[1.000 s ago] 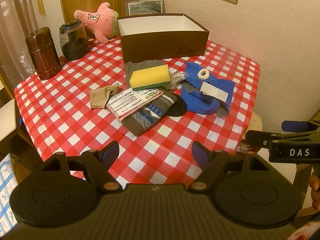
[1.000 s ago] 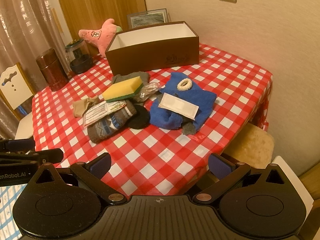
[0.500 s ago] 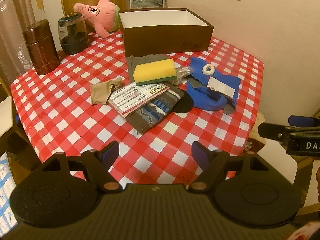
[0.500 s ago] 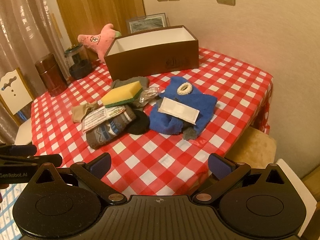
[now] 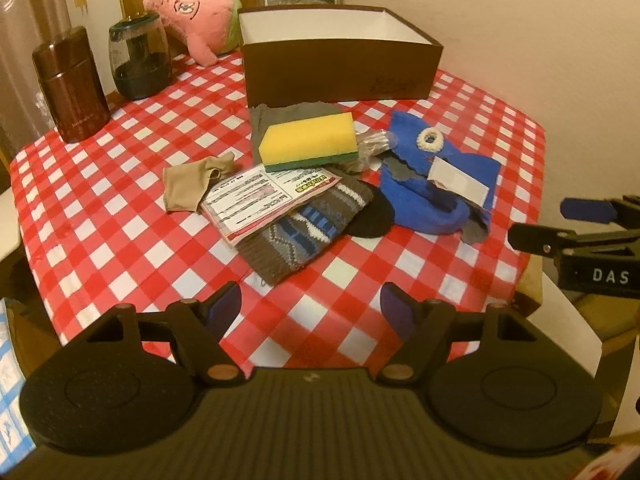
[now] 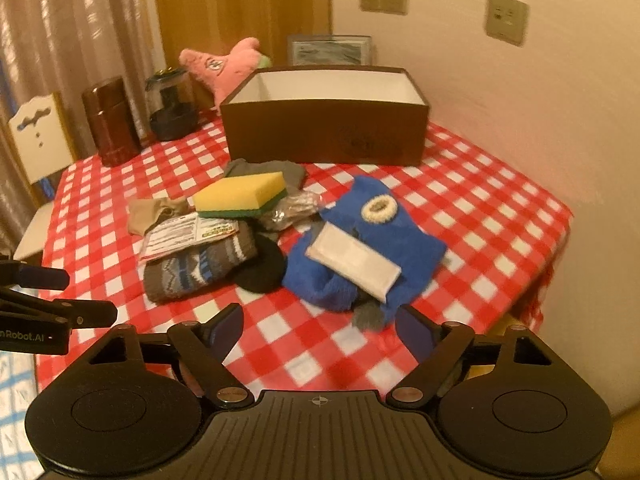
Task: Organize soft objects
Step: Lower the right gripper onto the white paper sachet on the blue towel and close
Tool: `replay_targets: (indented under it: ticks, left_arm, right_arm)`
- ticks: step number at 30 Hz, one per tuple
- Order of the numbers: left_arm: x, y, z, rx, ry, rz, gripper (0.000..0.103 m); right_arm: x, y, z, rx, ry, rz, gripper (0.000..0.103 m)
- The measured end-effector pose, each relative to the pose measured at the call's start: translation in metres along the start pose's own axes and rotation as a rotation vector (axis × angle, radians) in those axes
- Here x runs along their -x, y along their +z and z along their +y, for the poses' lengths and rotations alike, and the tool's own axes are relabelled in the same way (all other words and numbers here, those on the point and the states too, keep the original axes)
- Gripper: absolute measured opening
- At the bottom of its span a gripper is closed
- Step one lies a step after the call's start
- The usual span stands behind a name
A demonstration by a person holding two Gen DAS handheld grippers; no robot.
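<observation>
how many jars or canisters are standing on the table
2. The brown canister stands at the table's far left corner, and the glass jar with dark contents is right beside it, in front of the pink plush. Nothing seems to hide more.

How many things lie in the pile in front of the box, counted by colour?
Blue: 1, blue cloth
Yellow: 1, sponge
Beige: 1, beige cloth
Grey: 1, grey cloth
Patterned: 1, knit sock
Black: 1, black round piece
White: 3, flat pack, ring, leaflet pack
Clear: 1, plastic wrap
Total: 10
</observation>
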State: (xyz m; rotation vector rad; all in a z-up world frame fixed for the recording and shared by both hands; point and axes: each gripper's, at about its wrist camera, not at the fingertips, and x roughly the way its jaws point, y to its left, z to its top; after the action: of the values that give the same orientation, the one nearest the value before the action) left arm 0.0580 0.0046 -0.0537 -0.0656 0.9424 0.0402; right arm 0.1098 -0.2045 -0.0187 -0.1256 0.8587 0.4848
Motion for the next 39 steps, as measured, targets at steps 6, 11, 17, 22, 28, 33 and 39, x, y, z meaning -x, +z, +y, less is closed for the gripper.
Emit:
replay_targets:
  ticks: [6, 11, 17, 22, 28, 33, 39]
  left_arm:
    - [-0.028, 0.017, -0.010, 0.042, 0.018, 0.021, 0.072]
    - [-0.049, 0.027, -0.019, 0.076, 0.040, 0.046, 0.072]
    - [-0.069, 0.038, -0.026, 0.100, 0.070, 0.069, 0.072]
    - [-0.082, 0.045, -0.030, 0.114, 0.090, 0.086, 0.072]
    - [-0.090, 0.052, -0.036, 0.136, 0.114, 0.091, 0.072]
    - [-0.094, 0.053, -0.042, 0.155, 0.141, 0.095, 0.072]
    - [-0.096, 0.053, -0.050, 0.154, 0.176, 0.109, 0.072]
  right_arm:
    - [-0.037, 0.023, -0.017, 0.125, 0.060, 0.002, 0.077]
    - [-0.076, 0.034, -0.027, 0.247, 0.090, 0.044, 0.074]
    - [-0.115, 0.036, -0.035, 0.369, 0.115, 0.102, 0.072]
    - [-0.137, 0.045, -0.052, 0.354, 0.171, 0.147, 0.060]
    - [-0.155, 0.049, -0.063, 0.355, 0.230, 0.182, 0.046]
    - [-0.159, 0.052, -0.072, 0.373, 0.285, 0.178, 0.017]
    - [-0.152, 0.057, -0.078, 0.402, 0.337, 0.169, 0.008]
